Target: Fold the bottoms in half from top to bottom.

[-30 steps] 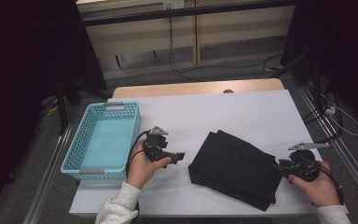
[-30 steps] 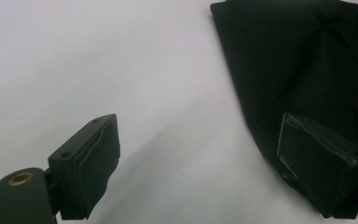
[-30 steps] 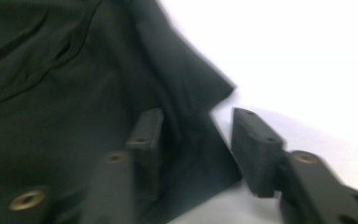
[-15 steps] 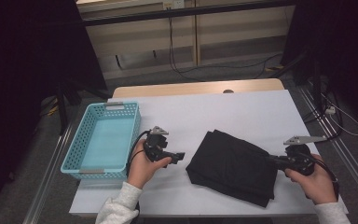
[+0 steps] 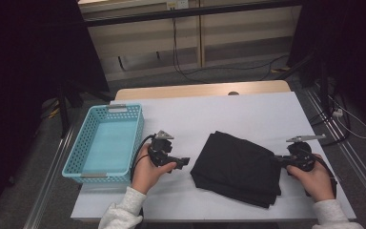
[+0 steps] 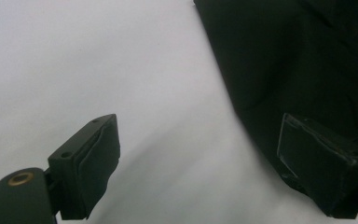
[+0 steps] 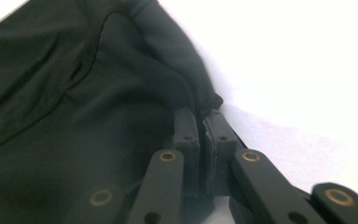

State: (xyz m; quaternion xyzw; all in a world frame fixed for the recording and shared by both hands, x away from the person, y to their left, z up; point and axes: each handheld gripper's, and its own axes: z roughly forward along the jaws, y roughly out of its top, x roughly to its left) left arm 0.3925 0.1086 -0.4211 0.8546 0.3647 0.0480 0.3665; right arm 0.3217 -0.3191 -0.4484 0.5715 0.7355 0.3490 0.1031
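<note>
Soft folded black cloth (image 5: pixel 238 168) lies on the white counter (image 5: pixel 248 114), right of the blue plastic basket (image 5: pixel 106 143). Right gripper (image 7: pixel 208 122) pinches its edge tight; left gripper (image 5: pixel 183 162) waits wide beside it. Cloth looks light and floppy, so edges are best to grab.

Both grippers (image 5: pixel 183 162) (image 5: pixel 277 160) are showing matte black bodies, brass-coloured rivets (image 7: pixel 168 156) on the linkage arms, flat dark pads (image 6: pixel 95 163). Grey three-cornered plate (image 5: pixel 163 135) topping each. Black cable (image 5: pixel 138 151) trailing off the left one. Person is wearing light grey knit sleeves (image 5: pixel 124 212).
</note>
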